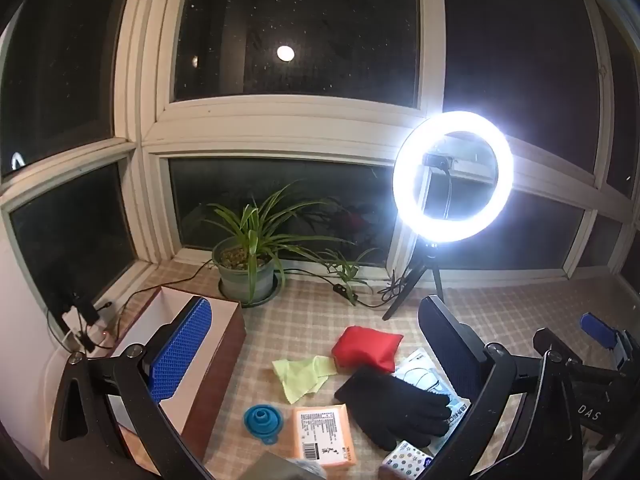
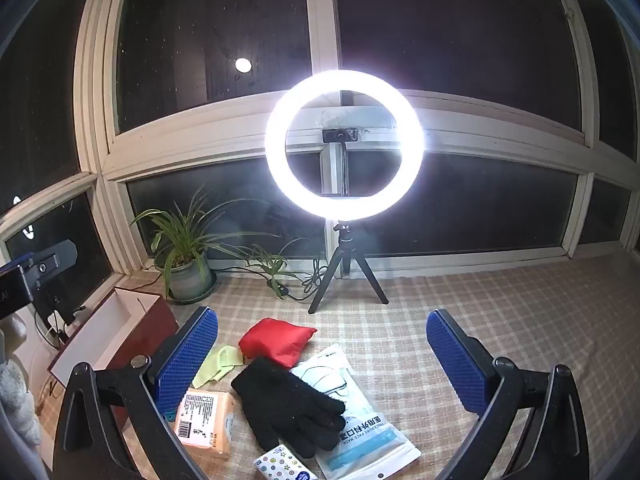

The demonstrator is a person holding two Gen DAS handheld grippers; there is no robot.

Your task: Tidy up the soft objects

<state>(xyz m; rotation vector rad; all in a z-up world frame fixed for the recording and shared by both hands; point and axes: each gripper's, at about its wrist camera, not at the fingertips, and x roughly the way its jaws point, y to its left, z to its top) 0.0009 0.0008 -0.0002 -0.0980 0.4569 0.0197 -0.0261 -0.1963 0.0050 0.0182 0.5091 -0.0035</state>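
left wrist: tilted down, near | right wrist: same | shared: black glove (image 1: 394, 408) (image 2: 290, 406)

- The left gripper (image 1: 316, 356) has matte black arms with a speckled finish, each pinned by a round silver screw.
- Its fingers (image 1: 180, 354) carry bright blue pads with a fine ribbed grid.
- The right gripper (image 2: 322, 364) matches: black frame, blue textured pads, triangular cut-outs low in the arms.

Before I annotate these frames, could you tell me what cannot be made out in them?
- Box interior: left wrist view, left gripper finger hides its floor.
- Blue funnel: right wrist view, right gripper finger covers most.
- Patterned tissue pack: both views, bottom edge cuts it.
- Orange pack print: too small.
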